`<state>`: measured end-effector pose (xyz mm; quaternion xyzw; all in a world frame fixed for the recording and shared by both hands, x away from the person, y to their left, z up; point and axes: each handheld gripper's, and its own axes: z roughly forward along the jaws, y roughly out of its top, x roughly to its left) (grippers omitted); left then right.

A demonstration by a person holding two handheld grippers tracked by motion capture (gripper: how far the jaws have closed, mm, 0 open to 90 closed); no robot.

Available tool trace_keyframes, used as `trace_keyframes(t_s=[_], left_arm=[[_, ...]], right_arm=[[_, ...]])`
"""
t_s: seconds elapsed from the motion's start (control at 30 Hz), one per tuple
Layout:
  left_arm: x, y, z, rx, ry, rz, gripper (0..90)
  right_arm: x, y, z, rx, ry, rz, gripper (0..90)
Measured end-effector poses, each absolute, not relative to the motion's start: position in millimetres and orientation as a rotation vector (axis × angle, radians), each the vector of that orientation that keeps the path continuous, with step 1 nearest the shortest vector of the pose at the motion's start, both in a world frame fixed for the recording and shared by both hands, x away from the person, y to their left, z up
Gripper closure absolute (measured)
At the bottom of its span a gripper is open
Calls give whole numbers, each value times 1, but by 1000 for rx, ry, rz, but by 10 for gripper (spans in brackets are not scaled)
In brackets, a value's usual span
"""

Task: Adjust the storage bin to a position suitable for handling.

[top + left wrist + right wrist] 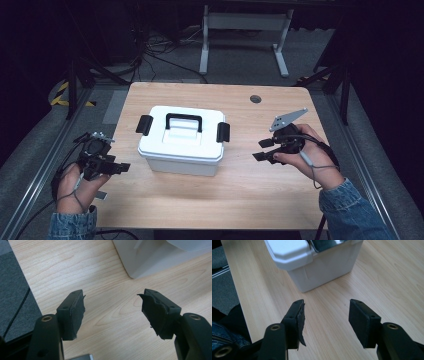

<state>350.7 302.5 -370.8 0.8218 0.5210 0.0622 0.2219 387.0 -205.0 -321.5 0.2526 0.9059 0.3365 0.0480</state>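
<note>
A white lidded box (181,140) with a black handle (184,121) and a black latch at each end stands in the middle of the wooden table (235,190). My left gripper (119,167) hangs over the table's left edge, open, pointing toward the box's left end with bare wood between its jaws. My right gripper (264,149) is raised right of the box, open and holding nothing. In the left gripper view a corner of the box (147,262) lies beyond my open left gripper (112,305). In the right gripper view the box (317,262) stands ahead of my open right gripper (327,315).
A round cable hole (255,99) sits near the table's far right edge. Grey floor with cables and a white desk frame (244,35) lie beyond the table. Metal rails run along both sides.
</note>
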Motion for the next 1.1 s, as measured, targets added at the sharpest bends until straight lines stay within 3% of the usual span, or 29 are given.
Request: trace_keyframes(t_s=[0.67,1.1], left_arm=[[352,306,-369,2232,1456,186,319],[358,306,-365,2204,1471,199,295]], right_arm=[[422,-137,-282,685,2790,1057,472],[445,-93,-277,599,2806,1037,458]])
